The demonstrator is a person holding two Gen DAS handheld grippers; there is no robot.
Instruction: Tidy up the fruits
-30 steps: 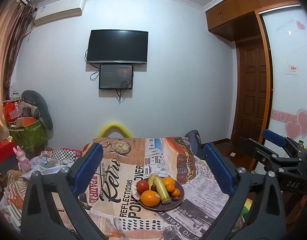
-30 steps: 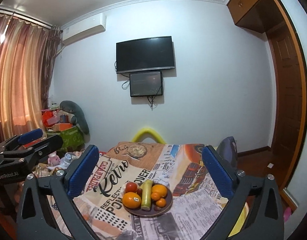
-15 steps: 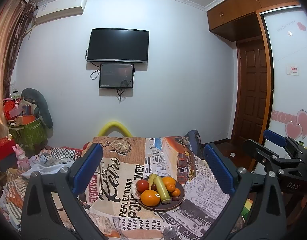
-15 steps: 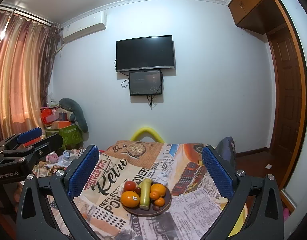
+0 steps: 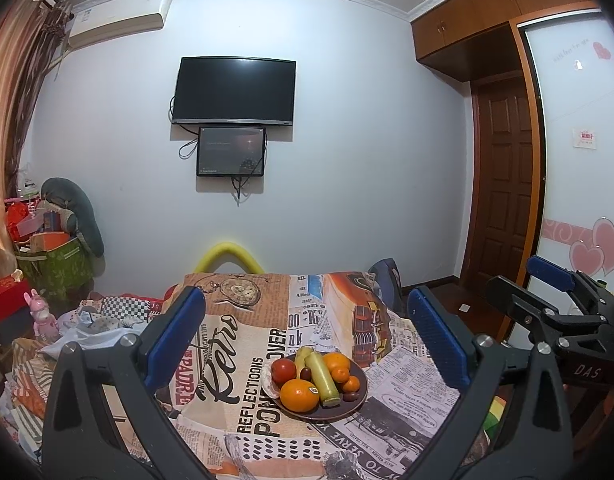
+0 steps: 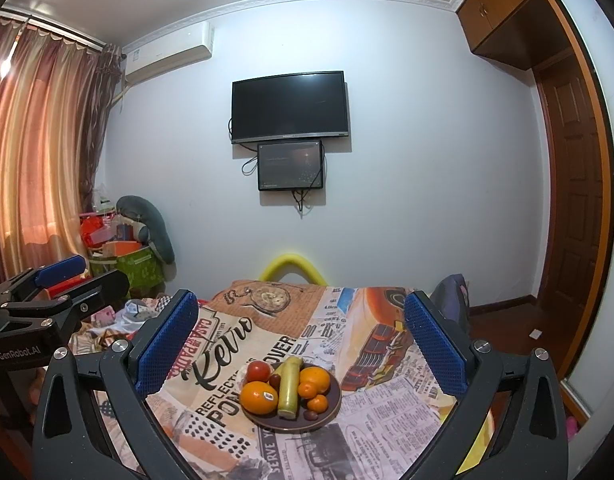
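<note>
A dark round plate (image 5: 349, 409) (image 6: 330, 414) of fruit sits on a table with a printed newspaper-style cloth (image 5: 243, 344) (image 6: 371, 400). On it lie a big orange (image 5: 299, 394) (image 6: 259, 397), a red tomato (image 5: 283, 370) (image 6: 258, 370), a long yellow-green fruit (image 5: 323, 379) (image 6: 289, 388), smaller oranges (image 5: 338, 365) (image 6: 315, 380) and small dark fruits (image 6: 311, 415). My left gripper (image 5: 307, 336) is open and empty, held back from the plate. My right gripper (image 6: 301, 340) is open and empty, also short of the plate. Each gripper shows at the edge of the other's view.
A yellow foam-padded chair back (image 5: 229, 256) stands behind the table's far edge. A dark chair (image 5: 385, 284) is at the table's right. Clutter, boxes and a pink toy (image 5: 43, 314) fill the left side. A wooden door (image 5: 507, 200) is at the right.
Both views have crept slightly: the plate sits a touch lower and closer in the right wrist view. Both grippers stay open and empty.
</note>
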